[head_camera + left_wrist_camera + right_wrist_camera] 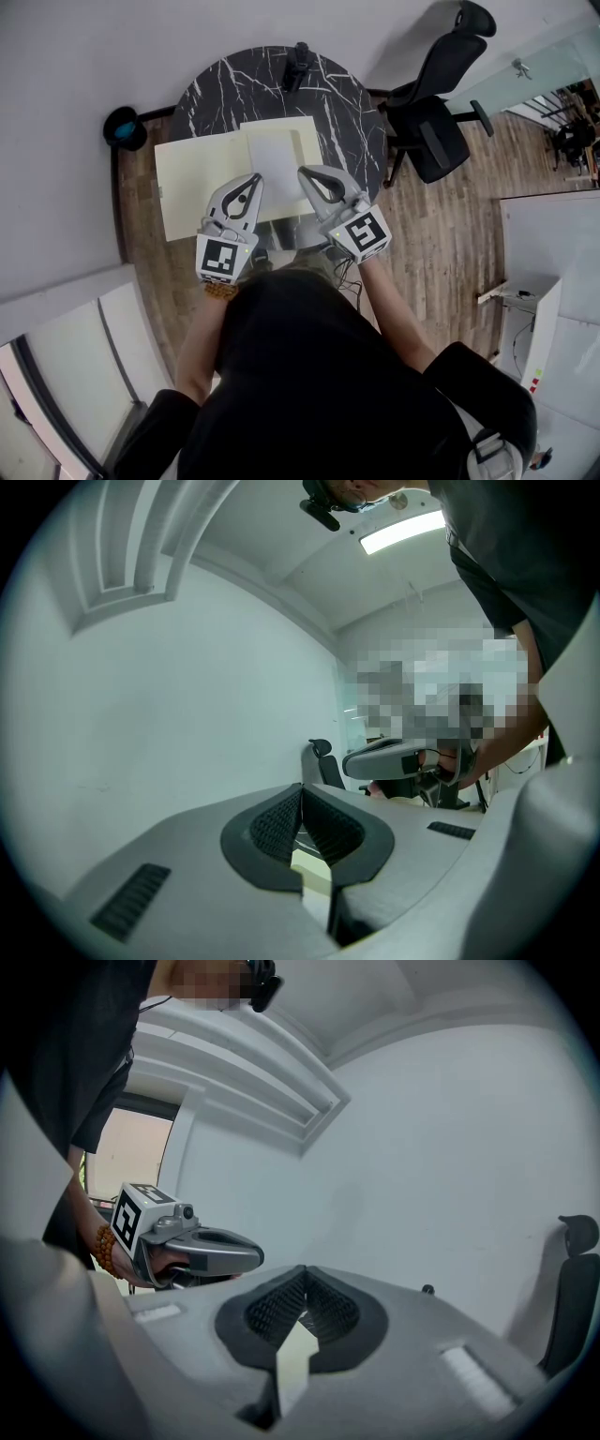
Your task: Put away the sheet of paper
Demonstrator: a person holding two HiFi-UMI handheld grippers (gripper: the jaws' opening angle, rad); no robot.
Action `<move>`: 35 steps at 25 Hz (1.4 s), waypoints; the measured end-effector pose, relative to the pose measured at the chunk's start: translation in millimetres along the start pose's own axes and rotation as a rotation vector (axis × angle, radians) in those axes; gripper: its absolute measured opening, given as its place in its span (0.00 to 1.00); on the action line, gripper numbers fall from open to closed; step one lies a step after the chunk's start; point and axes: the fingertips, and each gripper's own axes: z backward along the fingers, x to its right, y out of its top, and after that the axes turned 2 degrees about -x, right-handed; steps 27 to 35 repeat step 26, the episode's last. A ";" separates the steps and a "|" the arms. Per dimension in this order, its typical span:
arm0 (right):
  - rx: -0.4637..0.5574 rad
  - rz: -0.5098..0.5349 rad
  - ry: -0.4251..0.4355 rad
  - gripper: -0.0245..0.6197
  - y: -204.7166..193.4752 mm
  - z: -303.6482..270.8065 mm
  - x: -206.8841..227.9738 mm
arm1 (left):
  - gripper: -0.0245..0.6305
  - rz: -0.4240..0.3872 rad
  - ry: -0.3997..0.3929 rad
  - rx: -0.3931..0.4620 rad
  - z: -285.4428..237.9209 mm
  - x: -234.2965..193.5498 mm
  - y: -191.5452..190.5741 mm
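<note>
Two closed: left tongs [249,180] and right tongs [304,172] are sitting pinched together | bracketing sheet of paper [274,155] side edges | folder [192,183] overhanging counter [225,89] lower-left rim

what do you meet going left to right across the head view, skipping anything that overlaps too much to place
dark round object on the floor → left tool → right tool → black office chair
</note>
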 end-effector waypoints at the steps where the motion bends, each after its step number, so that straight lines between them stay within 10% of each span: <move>1: 0.000 0.000 0.003 0.04 0.1 -1.0 0.2 | 0.05 -0.007 -0.001 0.002 -0.4 -1.5 -1.1; 35: -0.043 -0.037 -0.081 0.04 -21.7 21.9 30.5 | 0.05 0.042 -0.057 -0.059 -22.6 21.7 -28.4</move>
